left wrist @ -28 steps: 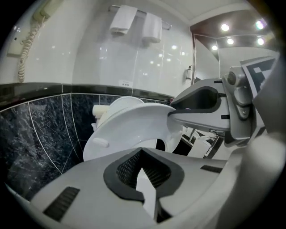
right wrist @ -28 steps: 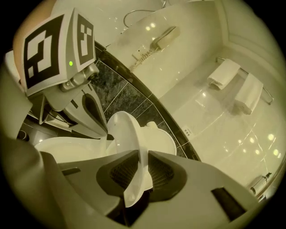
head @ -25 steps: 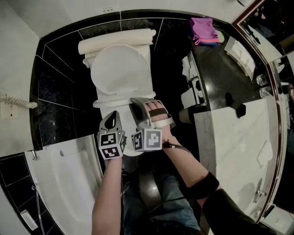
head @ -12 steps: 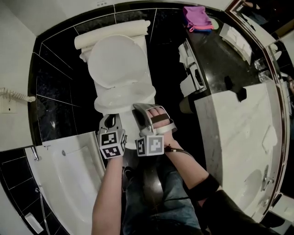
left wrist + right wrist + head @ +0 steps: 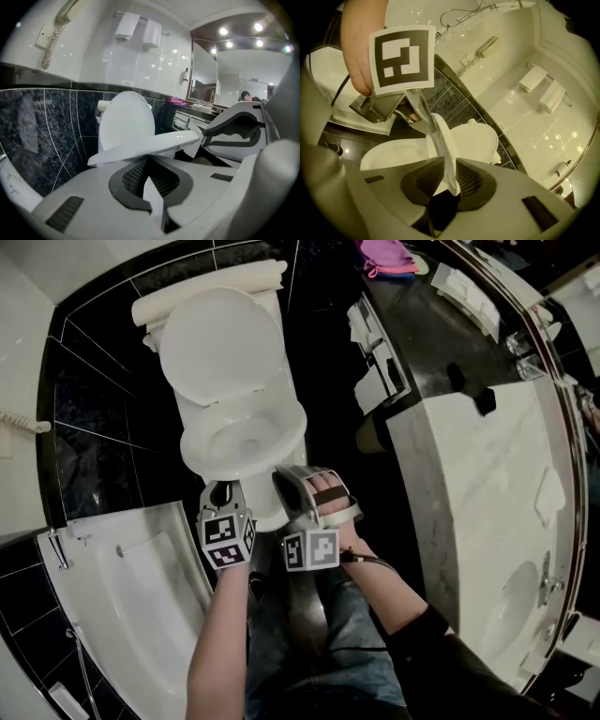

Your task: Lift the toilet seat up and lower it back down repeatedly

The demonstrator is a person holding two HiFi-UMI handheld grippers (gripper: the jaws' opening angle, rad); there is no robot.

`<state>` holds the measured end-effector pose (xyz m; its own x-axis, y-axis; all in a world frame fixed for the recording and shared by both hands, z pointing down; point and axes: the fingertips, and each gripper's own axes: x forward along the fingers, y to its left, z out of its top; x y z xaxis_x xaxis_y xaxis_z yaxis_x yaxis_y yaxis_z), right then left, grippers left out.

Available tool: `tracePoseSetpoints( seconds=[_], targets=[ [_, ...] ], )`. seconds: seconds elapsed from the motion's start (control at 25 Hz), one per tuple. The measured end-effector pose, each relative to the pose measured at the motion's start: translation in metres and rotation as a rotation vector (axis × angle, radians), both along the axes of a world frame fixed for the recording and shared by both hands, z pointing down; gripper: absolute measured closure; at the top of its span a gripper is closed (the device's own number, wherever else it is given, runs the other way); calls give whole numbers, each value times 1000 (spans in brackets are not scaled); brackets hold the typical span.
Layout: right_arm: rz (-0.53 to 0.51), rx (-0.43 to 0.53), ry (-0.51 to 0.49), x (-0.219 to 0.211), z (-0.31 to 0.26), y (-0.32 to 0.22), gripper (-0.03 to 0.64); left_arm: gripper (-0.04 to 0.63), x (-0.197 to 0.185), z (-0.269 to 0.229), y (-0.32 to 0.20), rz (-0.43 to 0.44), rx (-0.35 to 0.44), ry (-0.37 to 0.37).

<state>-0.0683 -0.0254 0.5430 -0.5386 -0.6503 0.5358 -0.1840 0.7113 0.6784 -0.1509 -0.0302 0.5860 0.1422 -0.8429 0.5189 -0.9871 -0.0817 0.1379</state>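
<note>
At the toilet bowl's [image 5: 389,157] 6 o'clock edge, the left gripper [image 5: 223,495] and right gripper [image 5: 291,482] clamped the toilet seat's [image 5: 150,146] front rim, which was tilted partway up. The right jaws had just eased slightly apart with the rim between them. The lid [image 5: 220,343] stood raised at 12 o'clock.

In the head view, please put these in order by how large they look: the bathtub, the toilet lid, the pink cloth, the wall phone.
1. bathtub
2. toilet lid
3. pink cloth and wall phone: both small and cut off by the picture's edge, so I do not rank them.
</note>
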Motion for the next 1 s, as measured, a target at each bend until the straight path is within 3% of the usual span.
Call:
tracePoseSetpoints(
  seconds=[0.32,0.48,0.68,1.0],
  targets=[
    [132,-73,-59,45,33,35,554,609,17,50,41,15,-14,13],
    [224,-102,-138,60,48,23,598,609,27,85,63,25,-33,18],
    [355,-167,-272,75,75,-3,600,609,33,131,87,43,-56,1],
    [504,-224,-403,94,107,-38,600,609,44,204,119,92,-127,-23]
  ],
)
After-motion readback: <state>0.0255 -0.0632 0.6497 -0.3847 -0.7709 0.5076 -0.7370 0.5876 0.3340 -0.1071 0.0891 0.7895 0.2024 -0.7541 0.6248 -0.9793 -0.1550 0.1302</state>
